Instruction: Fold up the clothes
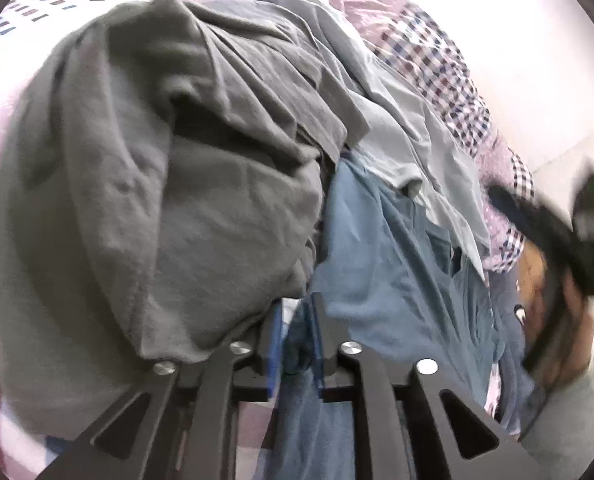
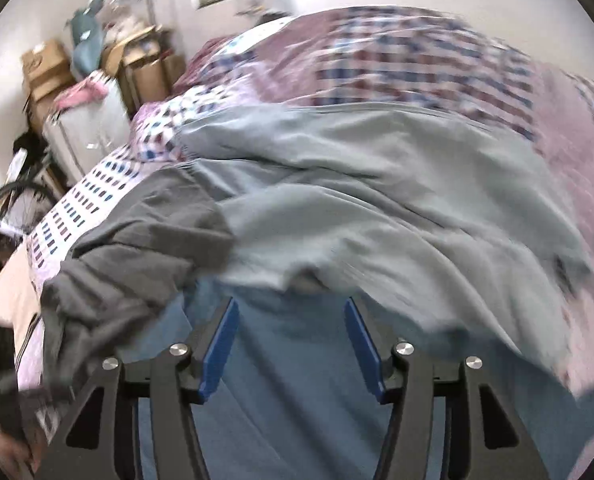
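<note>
Clothes pile on bed (image 2: 569, 168): blue garment (image 1: 389, 256) pinched in left gripper (image 1: 297, 336) jaws, beside dark grey garment (image 1: 145, 184). Right gripper (image 2: 293, 344) jaws apart, empty, above blue cloth.

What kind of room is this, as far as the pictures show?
Probably a bedroom also used for storage: clothes lie on a patterned bedspread, with cardboard boxes and a bicycle by the wall.
</note>
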{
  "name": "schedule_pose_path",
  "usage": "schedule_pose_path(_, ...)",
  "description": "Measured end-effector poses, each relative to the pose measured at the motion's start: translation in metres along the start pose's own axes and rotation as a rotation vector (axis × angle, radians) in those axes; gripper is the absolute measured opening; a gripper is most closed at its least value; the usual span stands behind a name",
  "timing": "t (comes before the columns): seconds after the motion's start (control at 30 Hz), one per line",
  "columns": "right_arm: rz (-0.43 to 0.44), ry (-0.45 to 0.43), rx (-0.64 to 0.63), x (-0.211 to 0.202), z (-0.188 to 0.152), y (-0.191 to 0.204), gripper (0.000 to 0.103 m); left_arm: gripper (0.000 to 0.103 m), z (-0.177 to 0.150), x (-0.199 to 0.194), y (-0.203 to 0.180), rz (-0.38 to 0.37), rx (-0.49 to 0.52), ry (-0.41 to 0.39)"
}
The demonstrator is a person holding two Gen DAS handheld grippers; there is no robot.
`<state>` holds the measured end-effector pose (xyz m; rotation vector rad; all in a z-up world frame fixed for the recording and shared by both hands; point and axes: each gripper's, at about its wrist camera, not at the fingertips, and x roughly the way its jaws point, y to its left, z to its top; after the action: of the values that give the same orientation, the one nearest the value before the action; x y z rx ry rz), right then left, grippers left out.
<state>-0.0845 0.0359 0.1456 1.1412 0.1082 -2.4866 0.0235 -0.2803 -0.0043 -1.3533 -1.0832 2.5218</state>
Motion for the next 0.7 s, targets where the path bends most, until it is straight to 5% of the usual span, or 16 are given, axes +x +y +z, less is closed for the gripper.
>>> schedule_pose_path(0.07,-0.015,-0.020,0.044,-0.028,-0.026,-0.021,0.060,0.030,0.006,-0.013,-0.001,-0.049,-0.005,-0.051)
schedule_pose_path(0.2,-0.053,-0.057,0.142,-0.090,-0.090,-0.061,0.060,0.067,0.016,-0.035,-0.010,-0.167,0.013,-0.125)
schedule_pose_path(0.37,-0.037,-0.074,0.310,-0.132,-0.160,-0.118,0.060,0.069,0.023,-0.038,-0.021,-0.230,0.056,-0.123)
schedule_pose_path(0.7,0.118,0.109,0.414,-0.118,-0.244,-0.179,0.058,0.069,0.004,-0.026,-0.038,-0.199,0.042,-0.192)
